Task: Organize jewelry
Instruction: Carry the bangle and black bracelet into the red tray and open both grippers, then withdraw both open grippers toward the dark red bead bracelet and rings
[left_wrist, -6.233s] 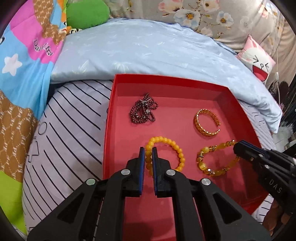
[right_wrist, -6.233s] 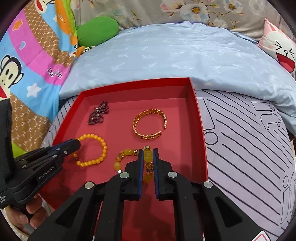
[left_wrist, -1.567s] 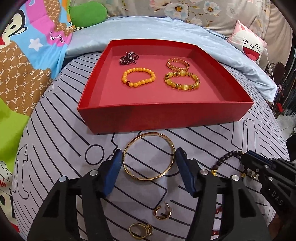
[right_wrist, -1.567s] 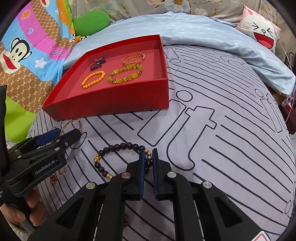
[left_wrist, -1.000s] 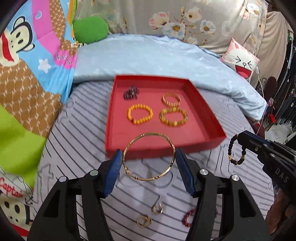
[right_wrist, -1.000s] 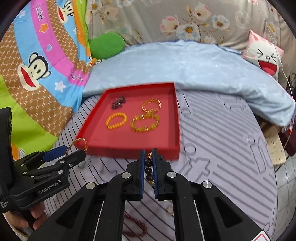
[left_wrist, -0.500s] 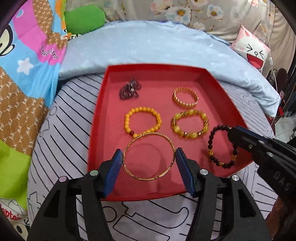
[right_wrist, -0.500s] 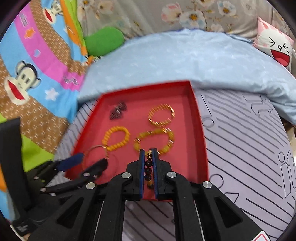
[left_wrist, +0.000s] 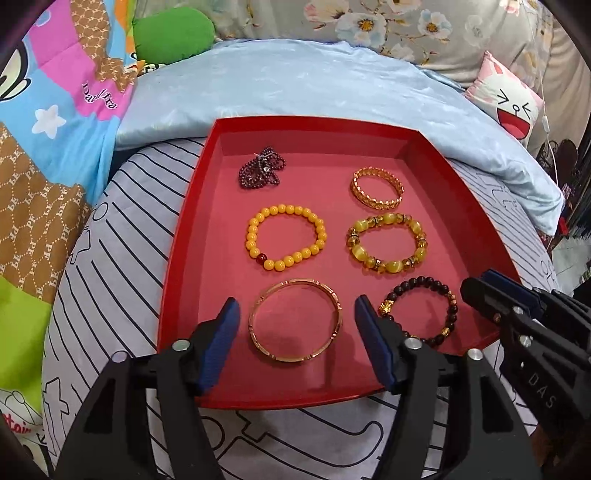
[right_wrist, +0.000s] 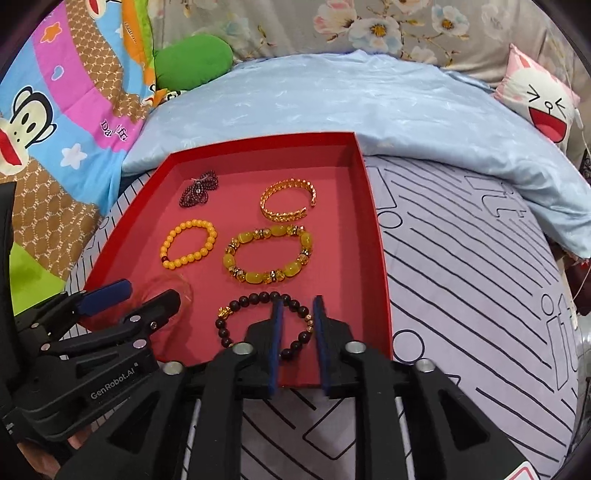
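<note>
A red tray (left_wrist: 373, 127) on the bed holds several bracelets. A thin gold bangle (left_wrist: 295, 321) lies flat near its front edge, between the fingers of my open left gripper (left_wrist: 295, 314), which do not touch it. A dark bead bracelet (left_wrist: 421, 310) lies to its right; in the right wrist view this bracelet (right_wrist: 258, 299) lies under my open right gripper (right_wrist: 297, 304). Behind sit an orange bead bracelet (left_wrist: 286, 236), a yellow stone bracelet (left_wrist: 386, 242), a gold cuff (left_wrist: 376, 188) and a dark red bead bundle (left_wrist: 260, 168).
The tray (right_wrist: 373, 206) rests on a grey striped bedsheet (right_wrist: 480, 277). A light blue quilt (left_wrist: 295, 85) lies behind it. A cartoon blanket (left_wrist: 44, 147) is at the left, a green cushion (left_wrist: 171, 31) and a white-pink face pillow (left_wrist: 513, 99) at the back.
Both grippers have opened. The gold bangle has left the left gripper and the dark bead bracelet the right gripper; both now lie in the tray's front row.
</note>
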